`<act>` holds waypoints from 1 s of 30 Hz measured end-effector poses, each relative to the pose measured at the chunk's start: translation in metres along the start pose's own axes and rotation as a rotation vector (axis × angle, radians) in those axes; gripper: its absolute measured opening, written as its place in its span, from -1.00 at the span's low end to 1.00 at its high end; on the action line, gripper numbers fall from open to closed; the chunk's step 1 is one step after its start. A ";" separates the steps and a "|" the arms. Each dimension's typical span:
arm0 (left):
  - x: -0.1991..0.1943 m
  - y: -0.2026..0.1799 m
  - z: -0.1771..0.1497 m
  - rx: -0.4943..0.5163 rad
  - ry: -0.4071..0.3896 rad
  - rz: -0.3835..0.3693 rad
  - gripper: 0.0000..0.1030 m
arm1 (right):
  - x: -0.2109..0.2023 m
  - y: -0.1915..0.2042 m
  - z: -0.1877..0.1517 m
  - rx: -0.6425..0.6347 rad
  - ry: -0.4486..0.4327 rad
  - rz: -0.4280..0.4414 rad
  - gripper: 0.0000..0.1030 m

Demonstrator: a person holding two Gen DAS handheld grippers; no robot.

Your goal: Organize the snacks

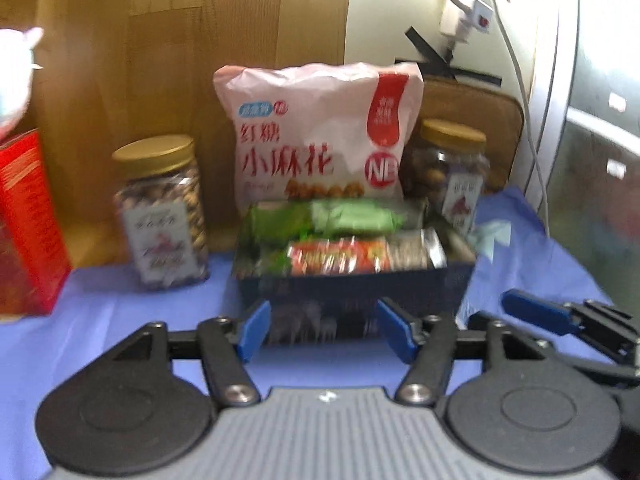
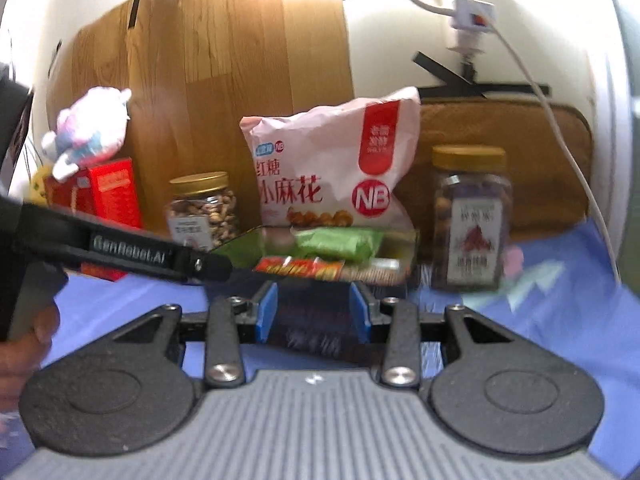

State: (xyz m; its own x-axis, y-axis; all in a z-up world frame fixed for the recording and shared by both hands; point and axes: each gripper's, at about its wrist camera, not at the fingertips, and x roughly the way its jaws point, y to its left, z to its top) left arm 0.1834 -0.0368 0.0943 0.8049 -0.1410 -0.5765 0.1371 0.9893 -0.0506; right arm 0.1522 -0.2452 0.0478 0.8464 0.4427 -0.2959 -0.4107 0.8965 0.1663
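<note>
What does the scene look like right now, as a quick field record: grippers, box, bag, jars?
left gripper: open, empty, facing the dark box's near wall
right gripper: open, empty, facing the same box
dark box: on the blue cloth, holding green packets and a red packet
pink snack bag: upright behind the box
left jar: gold lid, left of the box
right jar: gold lid, right of the bag
red carton: far left

Landmark: dark snack box (image 1: 352, 284). Bare blue counter (image 1: 132, 320) lies in front of the box. A jar (image 1: 162, 212) stands to its left and a jar (image 1: 452, 172) at its right rear corner; a pink snack bag (image 1: 320, 132) blocks the rear.
</note>
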 end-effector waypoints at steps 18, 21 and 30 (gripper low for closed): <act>-0.098 -0.030 -0.092 0.001 0.074 0.134 1.00 | -0.103 0.025 -0.060 0.308 0.111 0.051 0.25; -0.103 -0.030 -0.103 -0.015 0.084 0.143 1.00 | -0.113 0.030 -0.065 0.309 0.116 0.059 0.26; -0.113 -0.032 -0.125 -0.026 0.099 0.180 1.00 | -0.129 0.034 -0.074 0.334 0.120 0.065 0.27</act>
State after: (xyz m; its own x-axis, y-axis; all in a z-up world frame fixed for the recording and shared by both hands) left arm 0.0163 -0.0479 0.0590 0.7540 0.0411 -0.6556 -0.0198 0.9990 0.0399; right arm 0.0038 -0.2707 0.0217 0.7680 0.5159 -0.3794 -0.3123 0.8190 0.4813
